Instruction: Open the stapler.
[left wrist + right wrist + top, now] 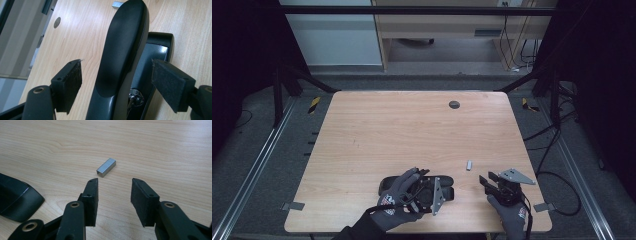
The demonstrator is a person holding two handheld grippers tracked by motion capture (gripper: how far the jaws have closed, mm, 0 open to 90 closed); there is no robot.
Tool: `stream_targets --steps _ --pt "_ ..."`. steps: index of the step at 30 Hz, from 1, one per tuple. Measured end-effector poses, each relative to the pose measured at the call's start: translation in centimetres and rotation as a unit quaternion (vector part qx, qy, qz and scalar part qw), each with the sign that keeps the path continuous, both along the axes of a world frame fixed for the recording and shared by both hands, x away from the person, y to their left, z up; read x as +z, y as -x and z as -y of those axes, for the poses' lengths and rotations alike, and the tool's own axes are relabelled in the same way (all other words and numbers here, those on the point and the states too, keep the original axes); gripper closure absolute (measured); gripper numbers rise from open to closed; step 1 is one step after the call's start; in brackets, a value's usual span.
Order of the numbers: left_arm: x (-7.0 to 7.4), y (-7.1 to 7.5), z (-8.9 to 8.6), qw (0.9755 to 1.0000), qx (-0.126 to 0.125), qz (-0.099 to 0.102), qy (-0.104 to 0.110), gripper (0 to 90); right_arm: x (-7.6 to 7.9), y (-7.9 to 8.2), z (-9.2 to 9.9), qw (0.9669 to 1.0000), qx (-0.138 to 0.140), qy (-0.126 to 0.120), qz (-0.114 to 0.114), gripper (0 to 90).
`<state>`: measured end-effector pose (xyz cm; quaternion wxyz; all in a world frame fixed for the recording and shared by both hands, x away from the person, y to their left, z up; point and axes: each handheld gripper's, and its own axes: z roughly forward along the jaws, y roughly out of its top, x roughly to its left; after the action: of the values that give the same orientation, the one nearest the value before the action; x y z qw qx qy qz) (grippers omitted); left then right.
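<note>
High view: left gripper [432, 192] jaws apart astride black stapler [120, 57], pads clear | right gripper [113, 200] jaws apart, empty, near staple block [106, 167] | table [377, 130].

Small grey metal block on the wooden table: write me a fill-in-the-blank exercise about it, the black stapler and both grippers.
1. The small grey metal block lies on the light wooden table just ahead of the ____ gripper.
2. That gripper's jaws stand ____, with nothing between them.
3. The black stapler sits between the open pads of the ____ gripper.
4. Near the table's far edge sits a small round dark ____.

Missing words: right; open; left; hole
</note>
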<state>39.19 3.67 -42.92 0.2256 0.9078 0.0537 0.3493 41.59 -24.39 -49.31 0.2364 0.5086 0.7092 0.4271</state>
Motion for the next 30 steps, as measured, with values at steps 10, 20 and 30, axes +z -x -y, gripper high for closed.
stream_targets --steps 10,20,30 --pt "-0.2 -0.3 0.3 0.9999 0.003 0.006 -0.012 24.3 0.0 0.0 0.0 1.0 -0.001 0.0 -0.002 59.3" --pt "-0.7 -0.4 0.9 0.9995 0.008 0.017 -0.027 26.0 -0.1 0.0 0.0 1.0 0.0 0.002 0.001 62.2" --pt "-1.0 -0.6 1.2 0.9988 0.015 0.031 -0.035 30.8 -0.1 0.1 -0.1 1.0 0.002 0.003 -0.001 65.9"
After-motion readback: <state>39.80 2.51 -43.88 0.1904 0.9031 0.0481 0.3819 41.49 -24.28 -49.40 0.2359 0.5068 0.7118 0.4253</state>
